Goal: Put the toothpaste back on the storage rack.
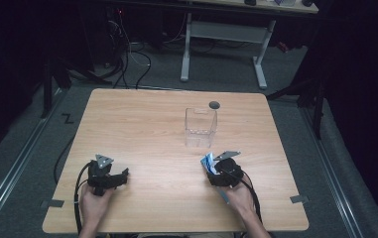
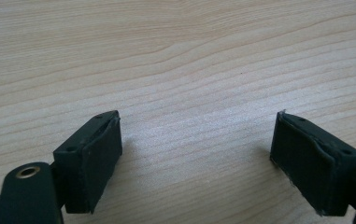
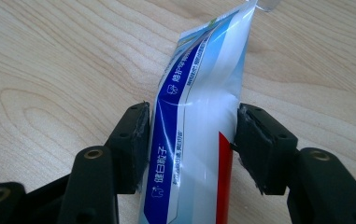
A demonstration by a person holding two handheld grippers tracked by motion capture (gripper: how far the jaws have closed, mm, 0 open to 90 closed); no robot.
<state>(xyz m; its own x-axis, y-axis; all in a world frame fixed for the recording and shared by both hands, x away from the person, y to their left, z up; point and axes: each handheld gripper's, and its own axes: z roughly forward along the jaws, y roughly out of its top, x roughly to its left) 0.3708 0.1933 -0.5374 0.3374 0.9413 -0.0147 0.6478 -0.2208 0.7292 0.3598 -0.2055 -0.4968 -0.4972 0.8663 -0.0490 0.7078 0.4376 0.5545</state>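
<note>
- Right hand-held gripper (image 3: 189, 144): the jaws are clamped across the width of a toothpaste tube (image 3: 199, 135), one pad on each long edge. In the high view this hand-held gripper (image 1: 220, 166) sits near the front right of the counter (image 1: 142, 124), with the tube's (image 1: 208, 161) blue-and-white end projecting just beyond the jaws.
- Left hand-held gripper (image 2: 194, 154): the jaws stand wide apart with nothing between them, and bare wood shows in the gap. In the high view it (image 1: 114, 177) rests low at the front left, well apart from the tube.
- Progress, as a judgement: the pick-up is complete and the transfer is not. A clear container (image 1: 201, 127) stands upright beyond the right hand-held gripper, towards the far side of the counter, and appears empty. Placing the tube in it is the likely remaining step.
- Tube: a flat, soft laminate body, glossy, white with a dark blue band, a pale blue stripe and a red panel near the held end. It narrows to a crimped, translucent seal at the far end. The printed characters are too small to read reliably.
- Container: transparent, rectangular, thin-walled and open at the top.
- Counter: pale wood-grain laminate, matt, with rounded corners and a small dark round hole (image 1: 214, 104) just behind the container.
- Pads (image 3: 136, 140): black, rubbery, block-shaped, with slightly frayed edges.
</note>
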